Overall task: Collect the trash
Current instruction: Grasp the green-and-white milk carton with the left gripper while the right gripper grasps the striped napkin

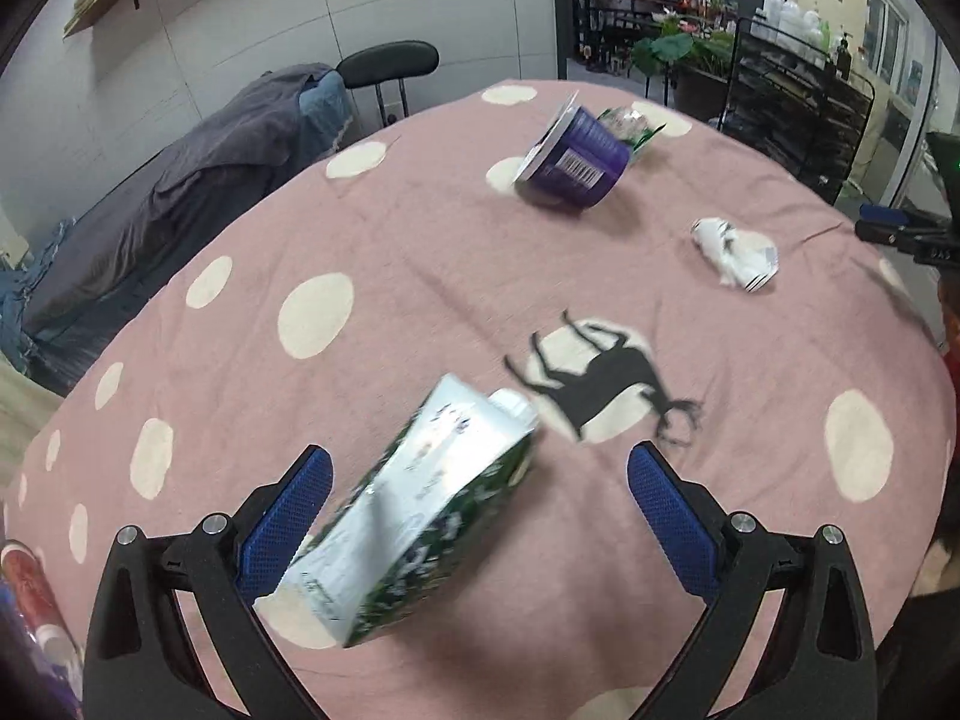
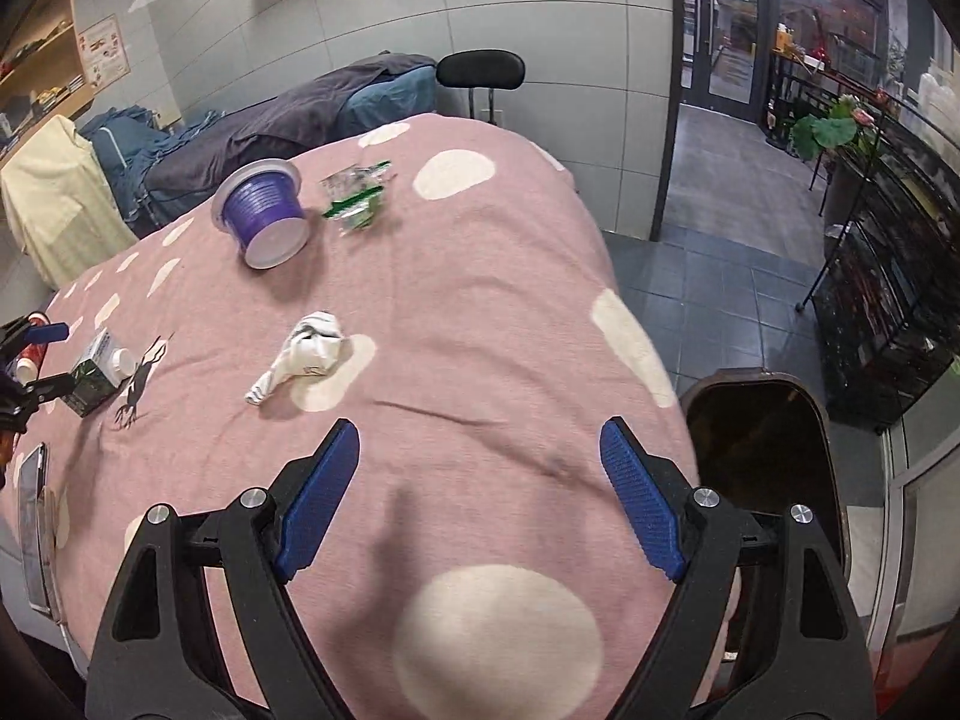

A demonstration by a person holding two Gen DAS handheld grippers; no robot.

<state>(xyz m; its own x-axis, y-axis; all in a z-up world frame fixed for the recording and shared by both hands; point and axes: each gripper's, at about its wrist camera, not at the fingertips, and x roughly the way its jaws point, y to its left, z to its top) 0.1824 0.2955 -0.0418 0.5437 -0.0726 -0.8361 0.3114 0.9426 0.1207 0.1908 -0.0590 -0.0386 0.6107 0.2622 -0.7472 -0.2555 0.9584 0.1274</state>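
Observation:
A green and white carton (image 1: 420, 516) lies on its side on the pink spotted tablecloth (image 1: 420, 276). It sits between the wide-apart fingers of my left gripper (image 1: 480, 455), close to the left pad (image 1: 288, 516), and no pad presses on it. Farther off lie a tipped purple cup (image 1: 573, 159), a clear and green wrapper (image 1: 630, 123) and a crumpled white paper (image 1: 735, 252). My right gripper (image 2: 479, 427) hangs open over bare cloth near the table's right edge, with nothing between its fingers. From there the crumpled paper (image 2: 306, 354) is ahead to the left.
A dark open bin (image 2: 762, 468) stands on the floor just beyond the table's right edge. A phone (image 2: 33, 516) lies at the left edge and a red and white tube (image 1: 30, 588) near the left gripper. A black chair (image 2: 480, 75) and a covered bench stand behind the table.

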